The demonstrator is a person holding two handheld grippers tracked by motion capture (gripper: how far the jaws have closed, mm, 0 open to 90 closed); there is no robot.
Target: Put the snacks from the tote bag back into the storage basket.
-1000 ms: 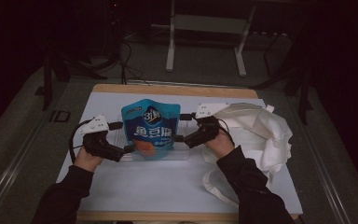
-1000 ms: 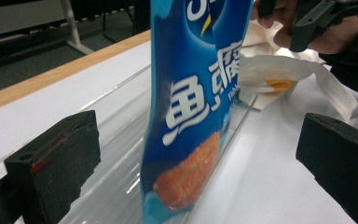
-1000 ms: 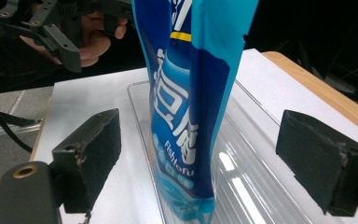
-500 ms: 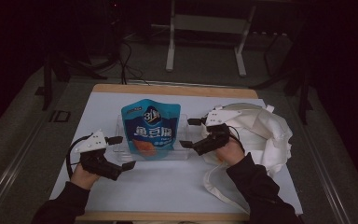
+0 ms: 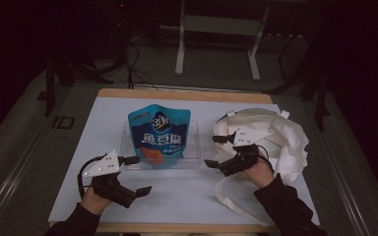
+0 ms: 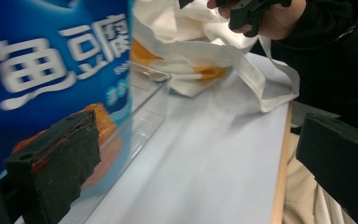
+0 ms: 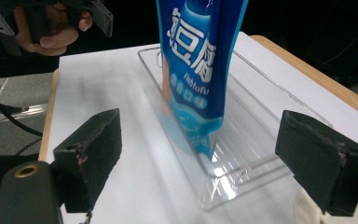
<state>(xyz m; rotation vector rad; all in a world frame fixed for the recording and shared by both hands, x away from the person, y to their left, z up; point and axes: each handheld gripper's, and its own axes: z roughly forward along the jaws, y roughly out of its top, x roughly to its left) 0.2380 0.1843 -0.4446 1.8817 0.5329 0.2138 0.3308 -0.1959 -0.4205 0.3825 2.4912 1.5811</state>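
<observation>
A blue snack pouch (image 5: 160, 137) stands upright in a clear plastic tray (image 5: 193, 150) at the middle of the white table. My left gripper (image 5: 140, 175) is open near the front left, a little short of the tray, and holds nothing. In the left gripper view the pouch (image 6: 51, 60) looms close at the left, above the tray (image 6: 149, 107). My right gripper (image 5: 212, 151) is open just right of the tray, with nothing between its jaws. The right gripper view looks along the tray (image 7: 256, 116) at the pouch (image 7: 198, 60).
A white cloth tote bag (image 5: 280, 142) lies crumpled at the right of the table, under my right hand, with a strap trailing toward the front edge. The wooden table edge (image 5: 177, 93) runs along the back. Dark floor and stands lie beyond.
Both grippers have drawn away from the pouch's sides. The left one moved back toward the front edge, and the right one moved right over the tote bag. The pouch stays in the tray.
</observation>
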